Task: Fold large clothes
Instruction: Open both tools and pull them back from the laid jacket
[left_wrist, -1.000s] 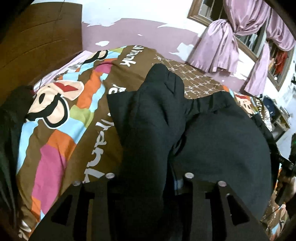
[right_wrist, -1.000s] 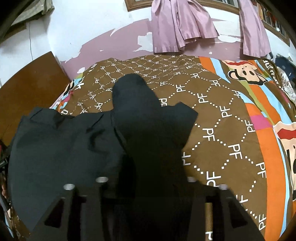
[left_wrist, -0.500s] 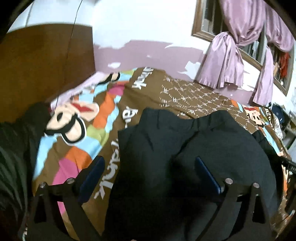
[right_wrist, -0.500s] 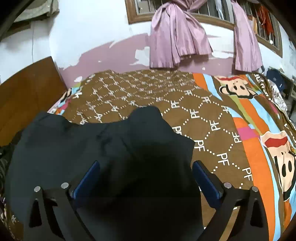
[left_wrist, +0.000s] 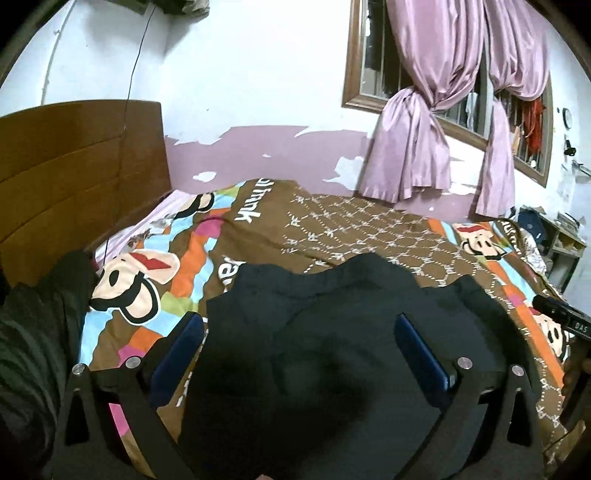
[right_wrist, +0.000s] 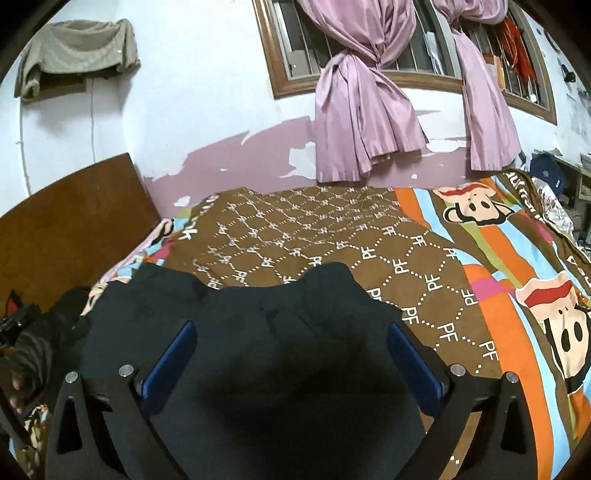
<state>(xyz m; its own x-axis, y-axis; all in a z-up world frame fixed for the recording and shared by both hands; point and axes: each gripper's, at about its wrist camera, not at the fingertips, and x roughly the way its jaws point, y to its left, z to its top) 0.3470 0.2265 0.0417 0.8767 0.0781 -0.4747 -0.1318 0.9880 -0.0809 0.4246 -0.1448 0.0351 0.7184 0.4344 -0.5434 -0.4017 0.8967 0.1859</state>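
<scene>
**Both tongs are letting go of the black top**

The left tongs (left_wrist: 299, 345) and the right tongs (right_wrist: 291, 352) have just been opening wide and are holding nothing. I think they are letting go so the fold can stay flat. The black top (left_wrist: 351, 332) is lying on the bright blanket (left_wrist: 369, 229), just under and in front of both tongs.
</scene>
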